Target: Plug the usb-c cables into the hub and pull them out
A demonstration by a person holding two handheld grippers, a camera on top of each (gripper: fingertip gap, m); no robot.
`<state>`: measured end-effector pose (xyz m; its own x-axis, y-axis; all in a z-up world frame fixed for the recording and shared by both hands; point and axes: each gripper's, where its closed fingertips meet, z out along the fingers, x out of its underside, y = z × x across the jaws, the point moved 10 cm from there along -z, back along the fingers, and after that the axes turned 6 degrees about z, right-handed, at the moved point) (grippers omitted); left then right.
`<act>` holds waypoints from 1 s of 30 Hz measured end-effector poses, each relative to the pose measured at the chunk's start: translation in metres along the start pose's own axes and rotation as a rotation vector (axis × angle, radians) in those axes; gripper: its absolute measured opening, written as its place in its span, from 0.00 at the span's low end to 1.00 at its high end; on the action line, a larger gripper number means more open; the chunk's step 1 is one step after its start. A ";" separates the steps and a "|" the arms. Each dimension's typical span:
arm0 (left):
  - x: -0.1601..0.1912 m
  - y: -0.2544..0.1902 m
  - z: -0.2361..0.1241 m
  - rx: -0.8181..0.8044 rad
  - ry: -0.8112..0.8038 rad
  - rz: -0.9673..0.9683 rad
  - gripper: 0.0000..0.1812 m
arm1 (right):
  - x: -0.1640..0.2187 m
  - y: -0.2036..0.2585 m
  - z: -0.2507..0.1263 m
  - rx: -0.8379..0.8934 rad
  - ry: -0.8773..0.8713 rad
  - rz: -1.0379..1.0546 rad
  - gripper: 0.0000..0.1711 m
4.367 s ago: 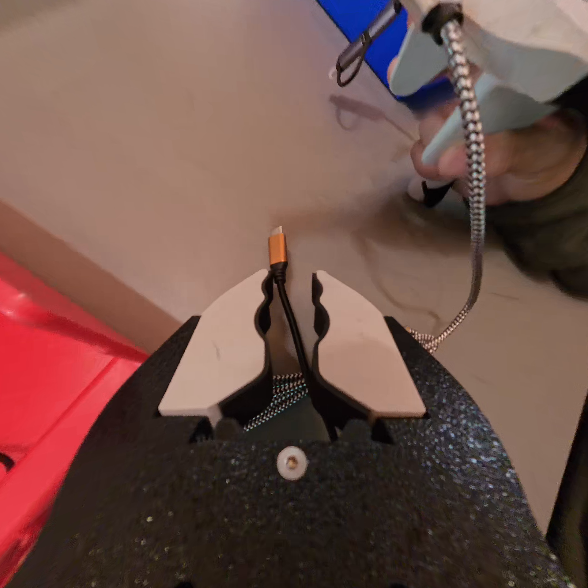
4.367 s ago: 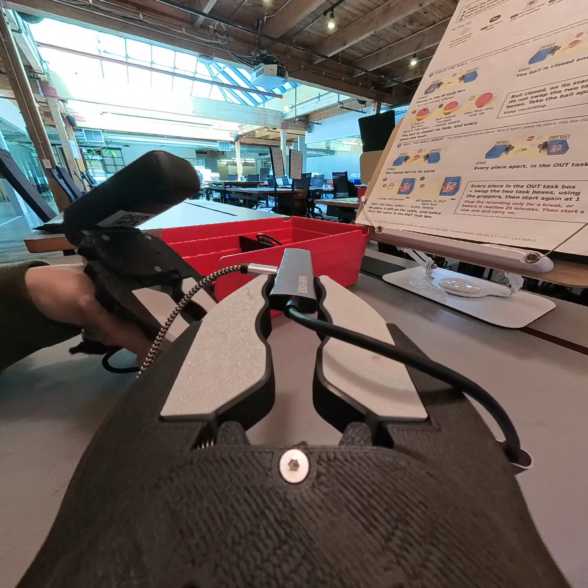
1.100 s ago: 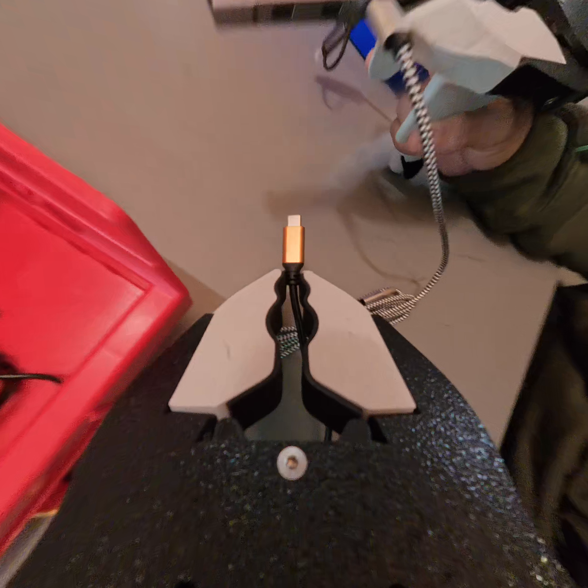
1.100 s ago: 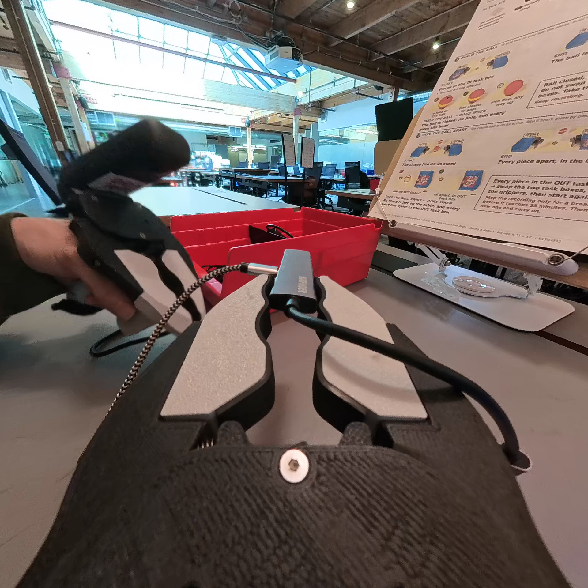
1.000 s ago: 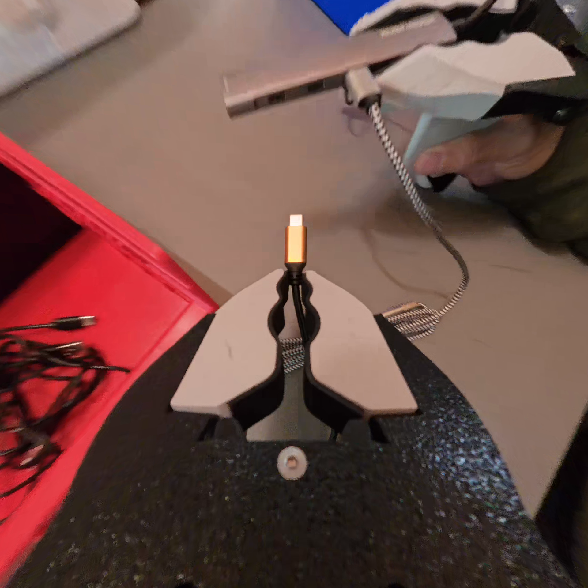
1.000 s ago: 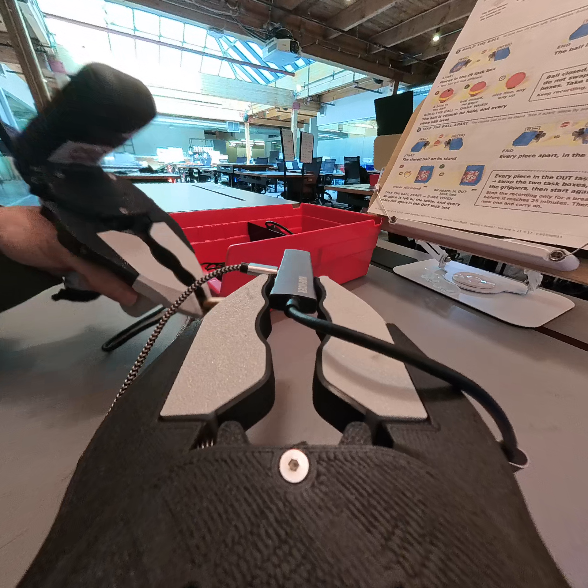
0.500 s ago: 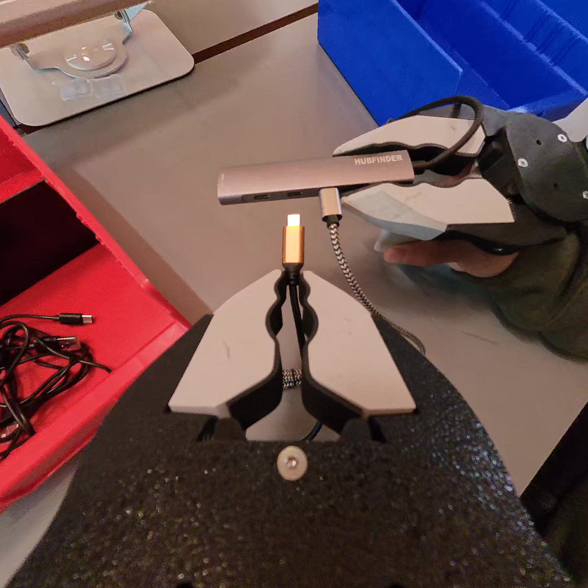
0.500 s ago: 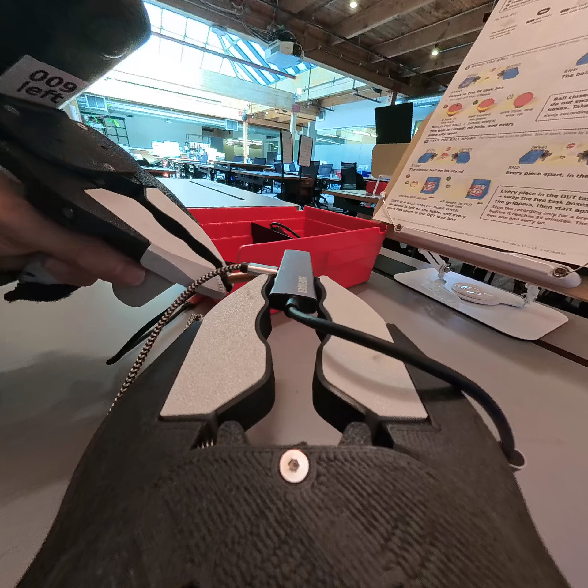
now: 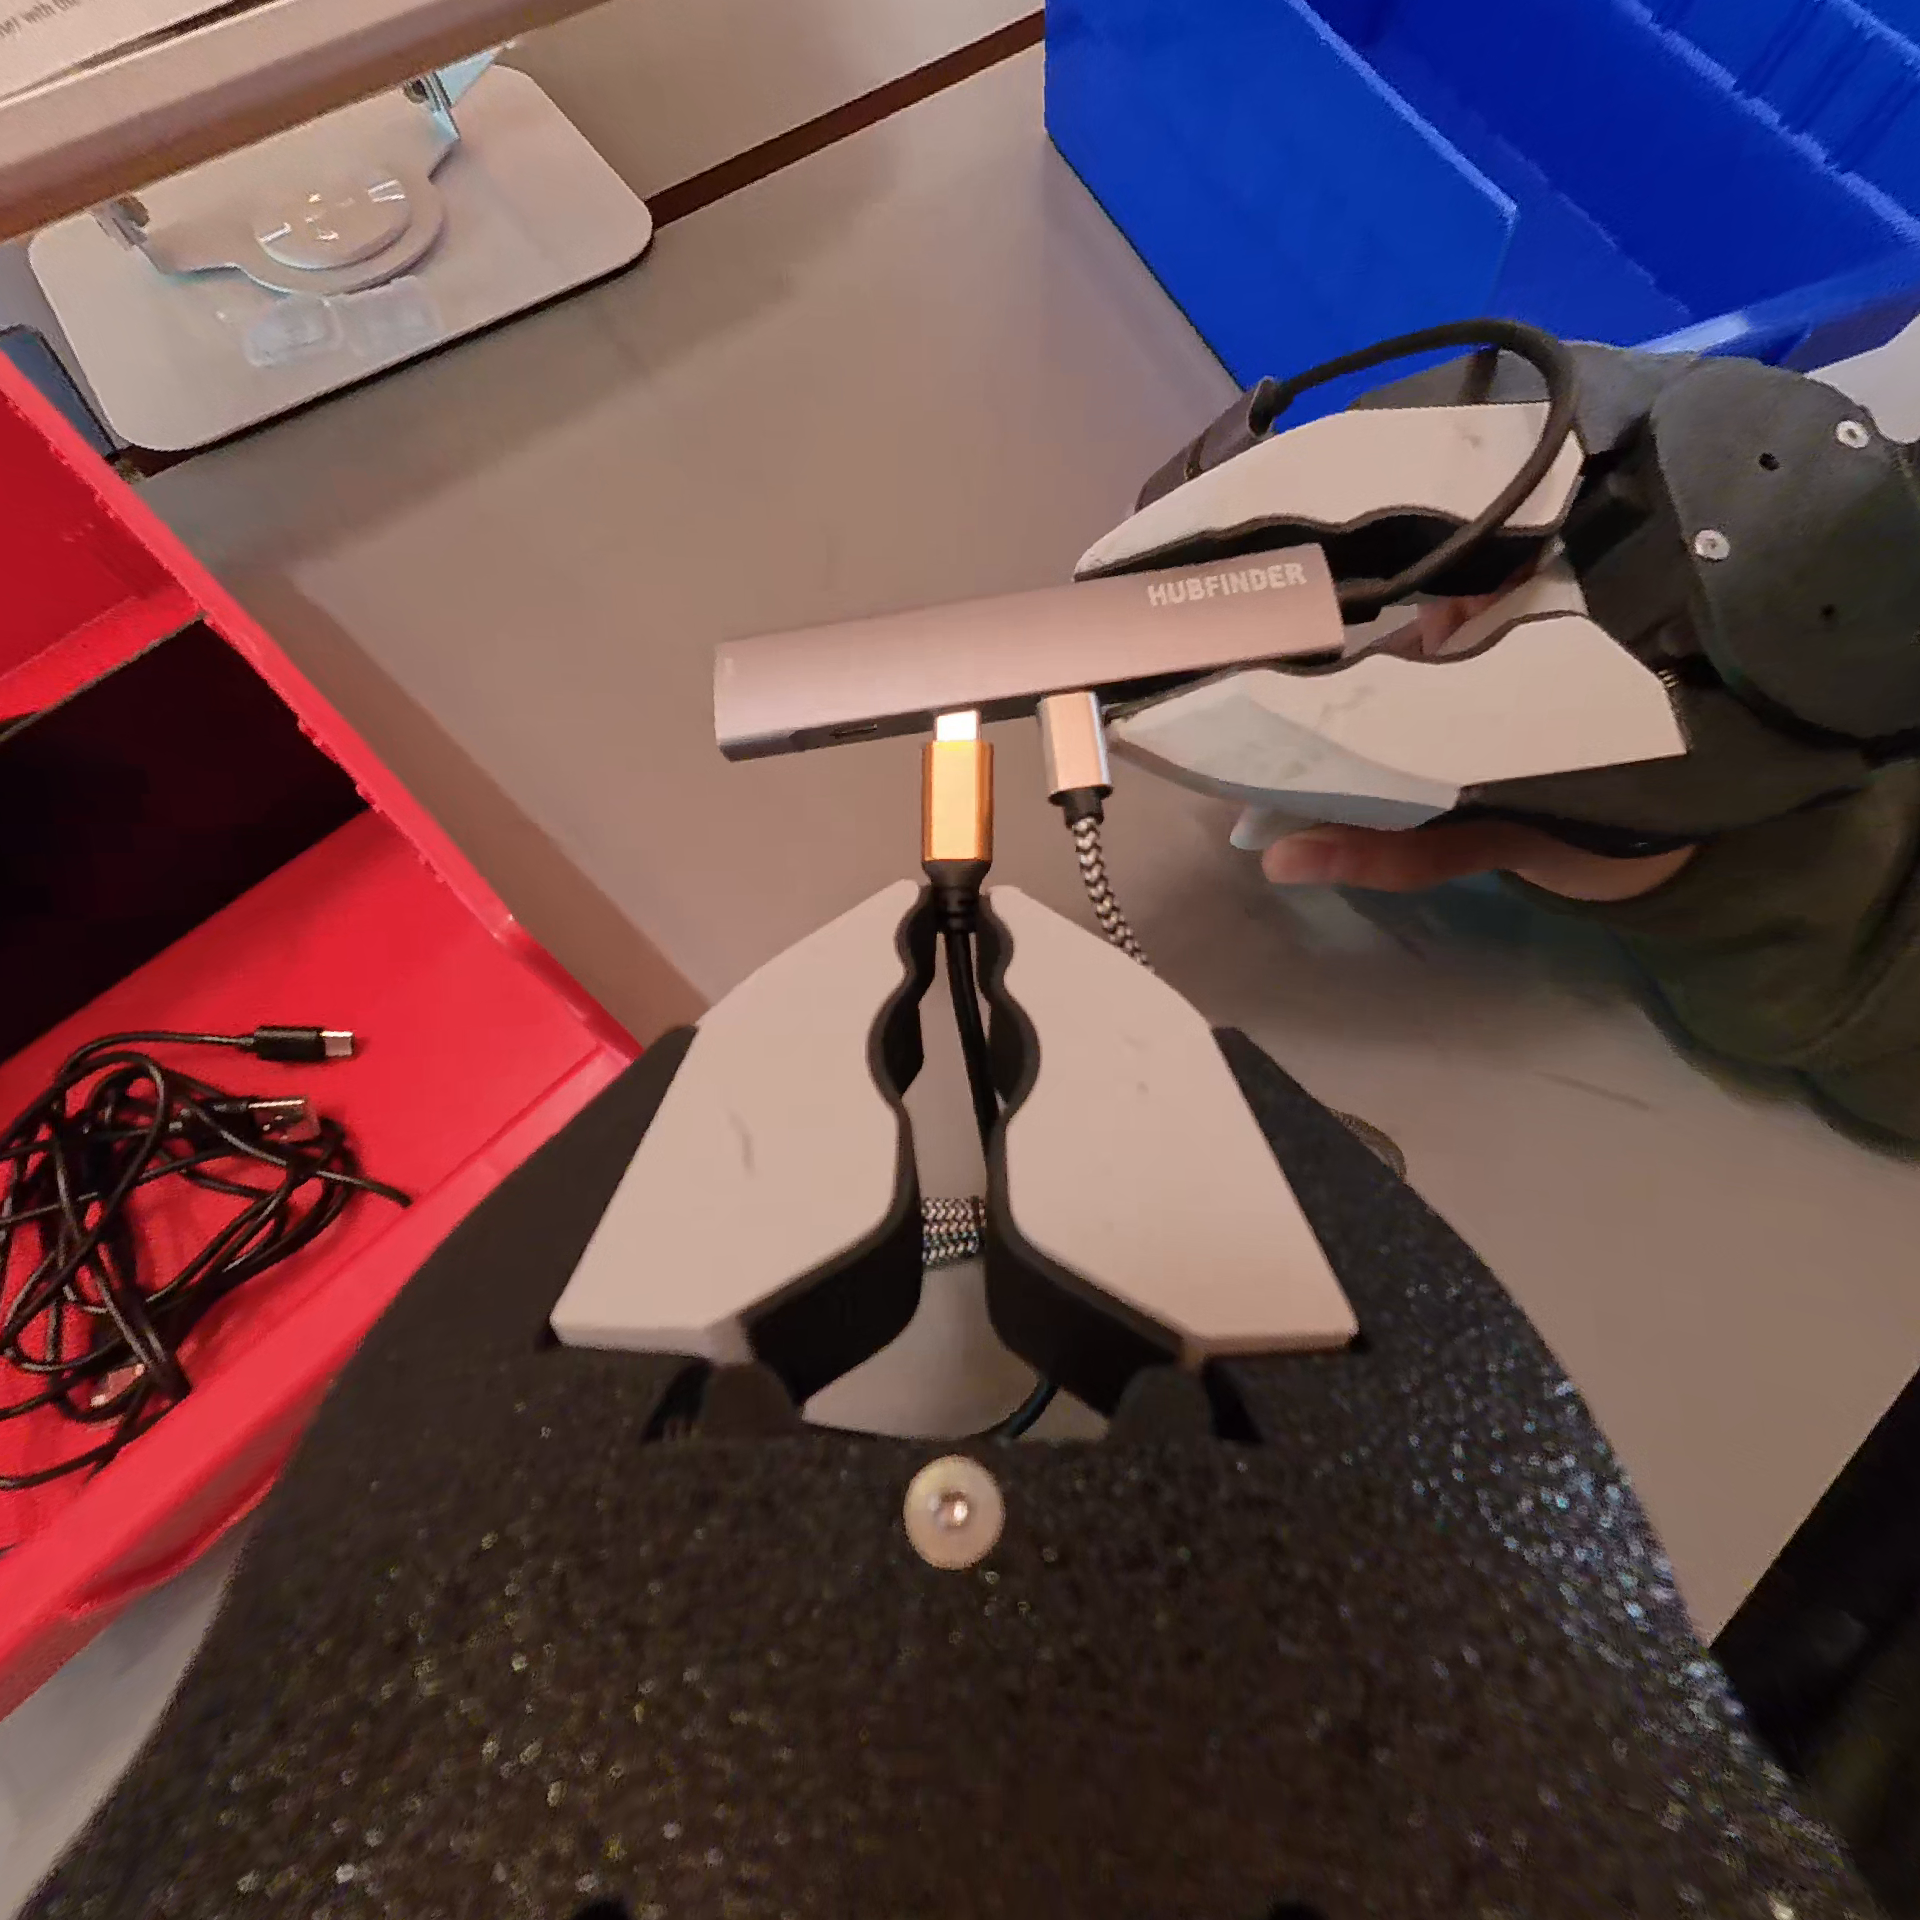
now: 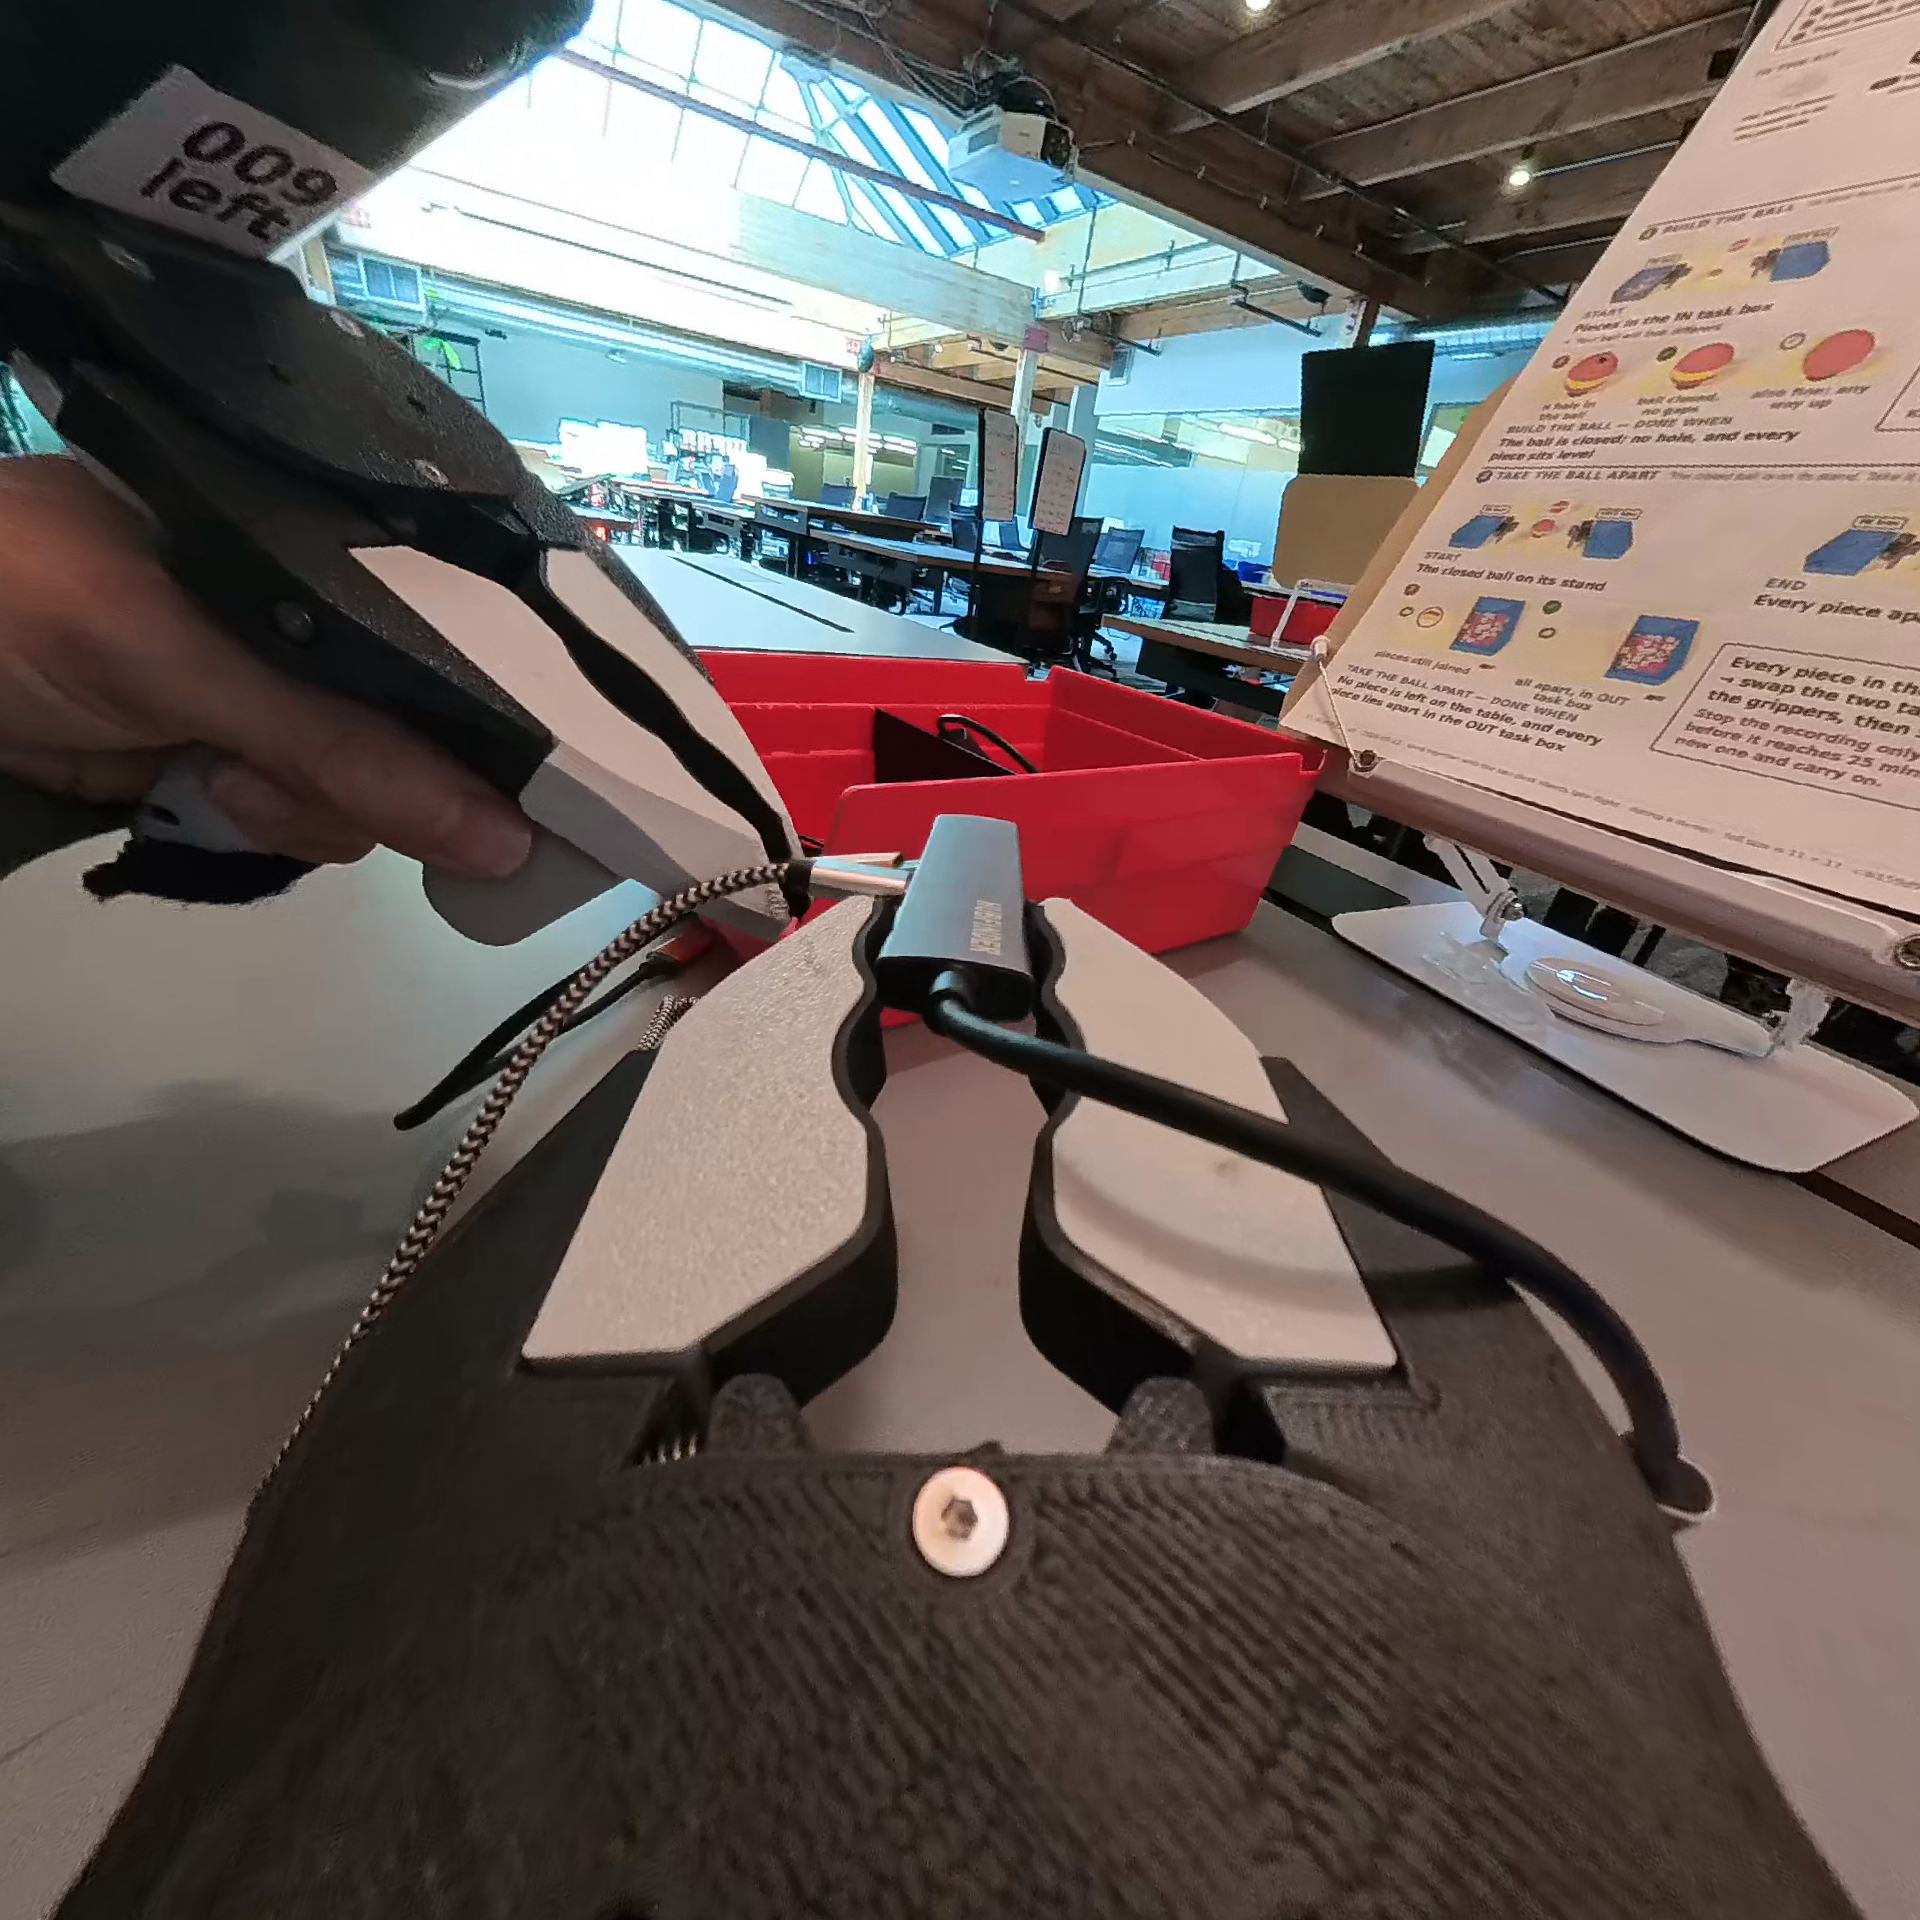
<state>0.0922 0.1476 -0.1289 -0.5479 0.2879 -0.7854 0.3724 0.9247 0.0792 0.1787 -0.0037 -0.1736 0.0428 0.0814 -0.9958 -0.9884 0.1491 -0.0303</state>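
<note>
My left gripper (image 9: 956, 896) is shut on a black cable just behind its copper USB-C plug (image 9: 957, 805). The plug's tip touches the side of the grey hub (image 9: 1023, 655), at a port beside the silver plug (image 9: 1075, 753) of a braided cable, which sits in the hub. My right gripper (image 10: 956, 935) is shut on the hub (image 10: 961, 894) near its cable end and holds it above the table. The hub's own black cable (image 10: 1247, 1143) loops back over the right finger. In the right wrist view the left gripper (image 10: 769, 883) meets the hub from the left, hiding the copper plug.
A red bin (image 9: 416, 935) at the left holds a tangle of black cables (image 9: 125, 1174). A blue bin (image 9: 1455, 156) stands at the back right. A document stand's white base (image 9: 332, 239) is at the back left, and its instruction sheet (image 10: 1662, 520) shows at the right. Left tips to right tips: about 5 cm.
The left gripper has carried the copper plug forward. The gap to the hub seen half a second ago has closed and the tip now touches the hub's side. The right gripper holds the hub steady.
</note>
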 end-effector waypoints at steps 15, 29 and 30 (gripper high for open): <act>-0.002 -0.005 0.002 -0.028 -0.103 0.060 0.03 | 0.001 -0.001 -0.003 0.017 0.042 -0.008 0.15; 0.001 -0.001 0.004 0.003 -0.200 0.036 0.03 | 0.001 -0.001 -0.003 0.025 0.047 -0.014 0.15; 0.002 -0.001 0.005 0.010 -0.235 0.025 0.04 | 0.000 -0.002 -0.005 0.029 0.034 -0.004 0.15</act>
<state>0.0950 0.1460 -0.1334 -0.3497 0.2435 -0.9047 0.3919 0.9151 0.0948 0.1801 -0.0084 -0.1743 0.0414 0.0468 -0.9980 -0.9835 0.1780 -0.0324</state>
